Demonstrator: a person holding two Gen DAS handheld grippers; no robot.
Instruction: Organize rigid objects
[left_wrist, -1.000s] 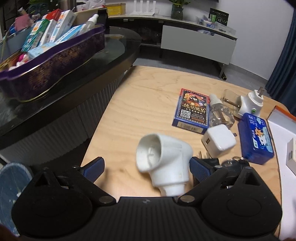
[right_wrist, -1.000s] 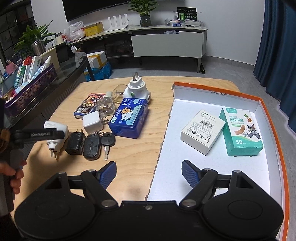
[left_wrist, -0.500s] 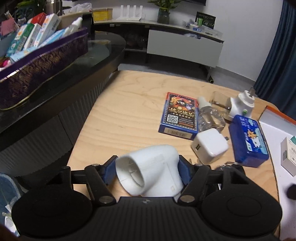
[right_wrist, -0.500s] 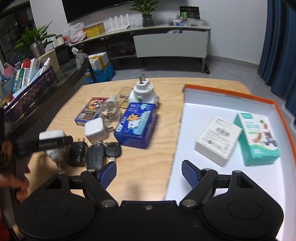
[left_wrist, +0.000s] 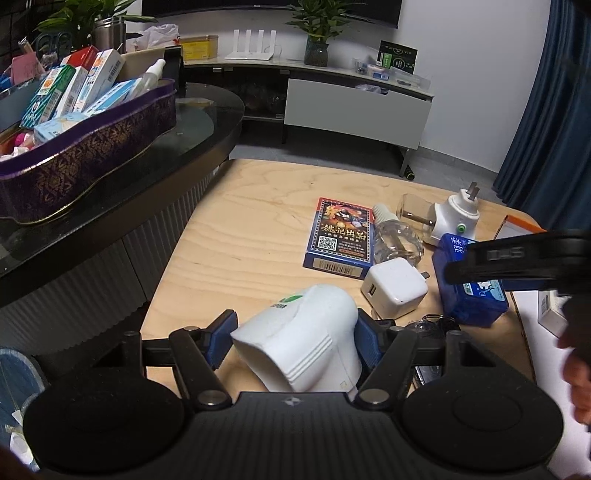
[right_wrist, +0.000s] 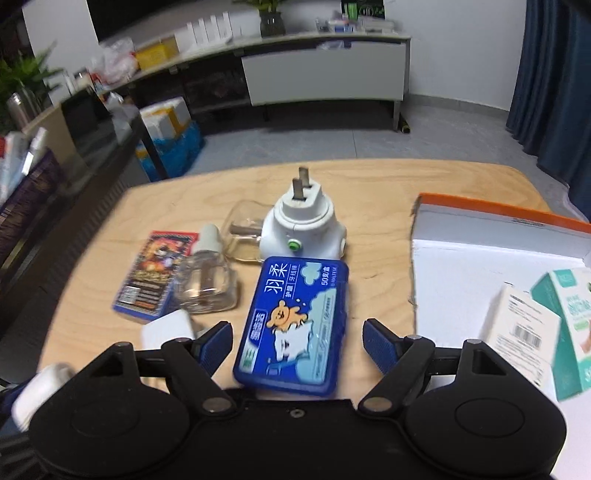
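Blue floss box (right_wrist: 295, 325) between spread hand-held gripper (right_wrist: 297, 341) pads

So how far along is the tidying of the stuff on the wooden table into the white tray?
Done: two boxes, a white box and a teal box, lie in the white tray. In hand: the left tool grips a white plug-in device; the right tool is open around the blue floss box. Left: card deck, clear bottle, white charger, another plug-in unit, keys.

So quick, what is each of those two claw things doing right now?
Left gripper: closed on the white plug-in device.
Right gripper: open, holding nothing, the blue floss box lying between its jaws.
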